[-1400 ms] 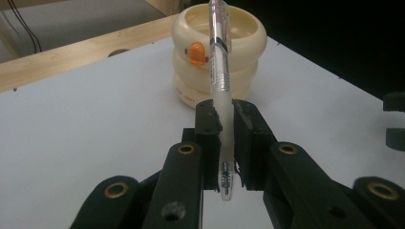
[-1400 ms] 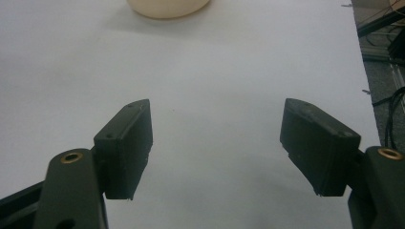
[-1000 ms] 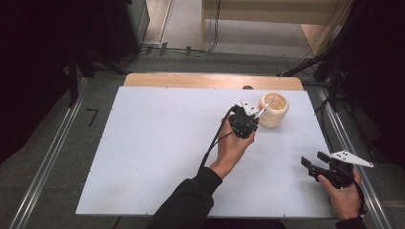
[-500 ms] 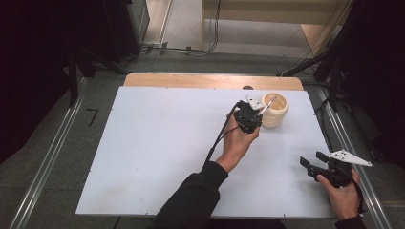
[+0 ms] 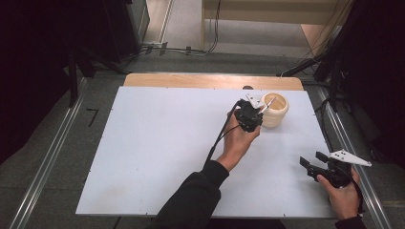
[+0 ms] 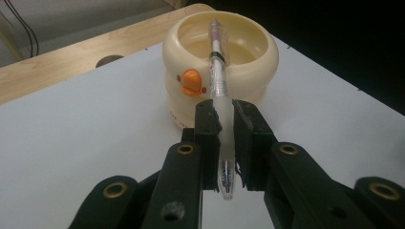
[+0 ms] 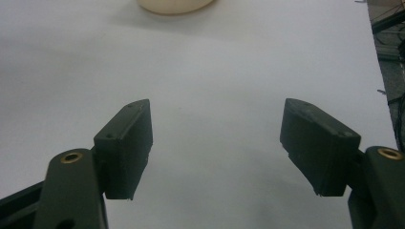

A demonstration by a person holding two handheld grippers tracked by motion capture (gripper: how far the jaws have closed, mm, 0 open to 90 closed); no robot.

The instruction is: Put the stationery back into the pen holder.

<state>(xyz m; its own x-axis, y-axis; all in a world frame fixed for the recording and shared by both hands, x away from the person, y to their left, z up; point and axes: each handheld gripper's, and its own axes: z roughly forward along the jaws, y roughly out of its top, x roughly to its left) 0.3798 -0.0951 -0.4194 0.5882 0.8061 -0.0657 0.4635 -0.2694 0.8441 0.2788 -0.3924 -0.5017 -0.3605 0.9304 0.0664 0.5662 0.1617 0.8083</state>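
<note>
White tabletop [image 5: 143, 157] on wooden table [image 5: 191, 80]; grey floor [image 5: 52, 157], metal rails [image 5: 40, 174]; dark surroundings

A white rectangular board [image 5: 157, 148] is laid flat as the work surface, bordered at its far edge by a strip of bare wooden tabletop [image 5: 191, 80]. A cream, duck-faced pot [image 5: 277, 110] is seen standing directly on the board, toward the far right corner. A small dark round mark [image 5: 247, 88] is noted on the wooden strip, just beyond the pot.
</note>
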